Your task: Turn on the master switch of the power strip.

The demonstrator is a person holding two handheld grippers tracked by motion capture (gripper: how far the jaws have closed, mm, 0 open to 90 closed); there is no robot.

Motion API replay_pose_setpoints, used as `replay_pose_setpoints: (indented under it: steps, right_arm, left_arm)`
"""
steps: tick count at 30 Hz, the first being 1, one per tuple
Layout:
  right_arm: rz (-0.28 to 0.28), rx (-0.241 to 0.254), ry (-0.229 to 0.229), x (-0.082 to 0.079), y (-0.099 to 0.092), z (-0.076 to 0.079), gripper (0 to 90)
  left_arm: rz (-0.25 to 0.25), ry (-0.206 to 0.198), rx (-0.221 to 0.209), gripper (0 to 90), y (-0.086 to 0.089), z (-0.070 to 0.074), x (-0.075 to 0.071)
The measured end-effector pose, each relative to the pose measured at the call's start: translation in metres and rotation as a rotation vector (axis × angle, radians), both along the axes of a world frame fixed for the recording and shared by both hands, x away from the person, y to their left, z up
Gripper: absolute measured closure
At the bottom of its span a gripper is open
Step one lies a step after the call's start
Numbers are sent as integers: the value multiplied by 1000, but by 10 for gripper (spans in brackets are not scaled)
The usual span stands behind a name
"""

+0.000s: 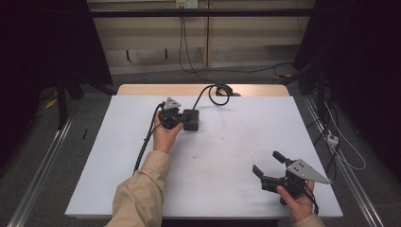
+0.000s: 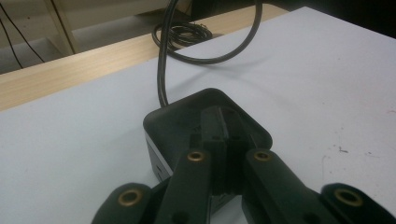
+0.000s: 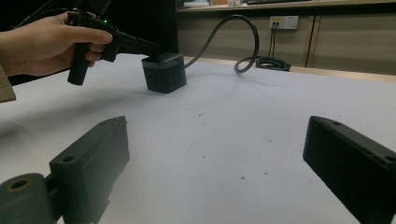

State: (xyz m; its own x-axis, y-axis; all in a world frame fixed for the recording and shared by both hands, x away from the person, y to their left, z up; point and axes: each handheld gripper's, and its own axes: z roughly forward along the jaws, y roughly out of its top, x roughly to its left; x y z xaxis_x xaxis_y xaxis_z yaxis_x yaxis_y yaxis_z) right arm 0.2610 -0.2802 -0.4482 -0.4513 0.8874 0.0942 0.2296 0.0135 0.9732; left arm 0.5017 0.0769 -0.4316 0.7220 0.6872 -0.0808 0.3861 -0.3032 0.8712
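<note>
Table (image 1: 142,189) under me is a white sheet with small marks. On my left, the left gripper (image 1: 182,118) sits on top of the black cube-shaped power block (image 1: 191,119) near the far middle; in the left gripper view I see its jaws pressed together, nothing between them. The block's thick cable (image 1: 208,92) loops back to a coil at the far edge. On my right, the right gripper (image 1: 267,163) hovers near the front corner, jaws spread wide.
</note>
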Motion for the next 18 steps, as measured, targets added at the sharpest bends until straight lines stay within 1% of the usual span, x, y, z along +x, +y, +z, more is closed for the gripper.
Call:
replay_pose_setpoints:
  steps: [2, 5, 6, 9, 11, 12, 16, 18]
  right_arm:
    - [0, 0, 0, 0, 0, 0, 67]
    - [1, -1, -2, 0, 0, 0, 68]
    - [1, -1, -3, 0, 0, 0, 68]
    - [2, -2, -4, 0, 0, 1, 68]
    - [-1, 7, -3, 0, 1, 1, 68]
    - [3, -3, -6, 0, 1, 1, 67]
    - [2, -1, -7, 0, 0, 1, 68]
    - [2, 0, -7, 1, 1, 1, 67]
  left_arm:
    - [5, 7, -17, 900, 0, -1, 0]
    - [8, 9, -13, 900, 0, 0, 0]
    - [9, 6, -3, 900, -1, 0, 0]
    - [14, 13, -10, 900, -1, 0, 0]
    - [13, 10, -1, 900, -1, 1, -1]
    - [15, 11, -4, 900, -1, 1, -1]
    - [15, 15, -4, 900, -2, 1, -1]
    - [8, 7, 22, 900, -3, 2, -1]
